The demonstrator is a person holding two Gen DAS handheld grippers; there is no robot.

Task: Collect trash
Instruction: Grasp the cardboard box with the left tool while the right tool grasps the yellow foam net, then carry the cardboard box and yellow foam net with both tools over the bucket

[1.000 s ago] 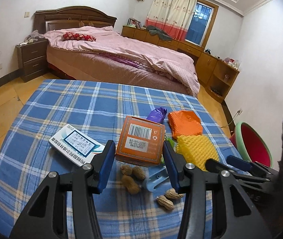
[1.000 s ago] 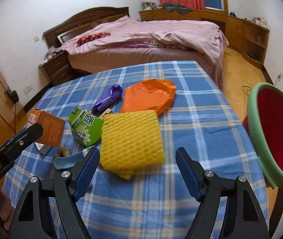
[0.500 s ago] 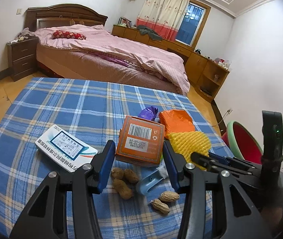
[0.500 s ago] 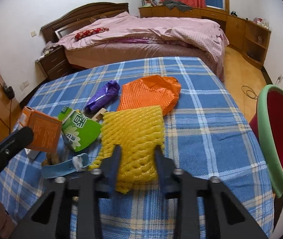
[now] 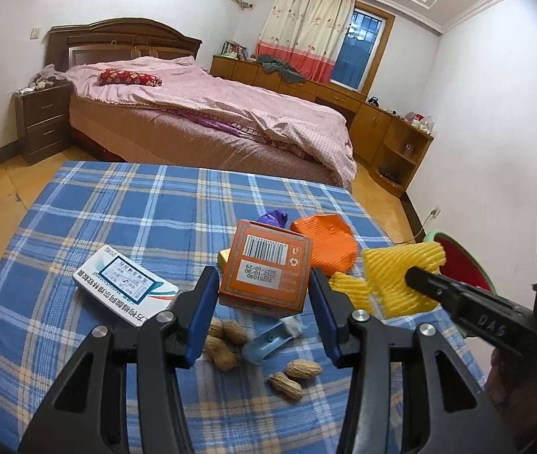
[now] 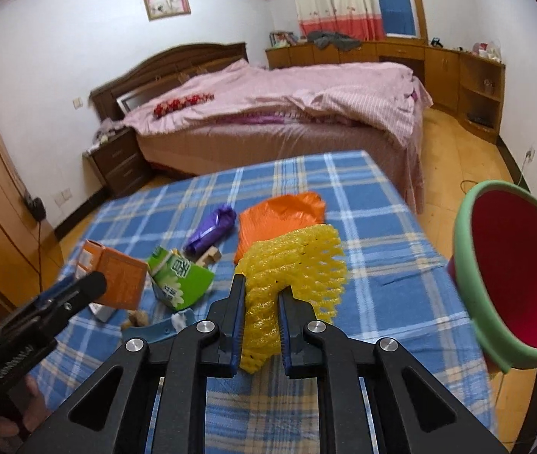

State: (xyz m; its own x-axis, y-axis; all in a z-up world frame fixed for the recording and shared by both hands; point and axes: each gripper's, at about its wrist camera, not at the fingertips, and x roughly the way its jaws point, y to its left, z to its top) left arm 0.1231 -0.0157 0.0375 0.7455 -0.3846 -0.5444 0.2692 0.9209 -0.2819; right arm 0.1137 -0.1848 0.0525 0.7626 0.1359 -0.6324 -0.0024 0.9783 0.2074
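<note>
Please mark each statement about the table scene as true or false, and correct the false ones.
1. The right gripper is shut on the yellow foam net. True.
2. The left gripper holds the orange box. False: its jaws stand open, with the box beyond the tips, not gripped.
3. Peanuts lie on the checked tablecloth. True.
4. The red basin with the green rim stands on the table among the trash. False: it is beside the table, off its edge.
5. The purple bag is inside the basin. False: it lies on the tablecloth, near the orange bag.
</note>
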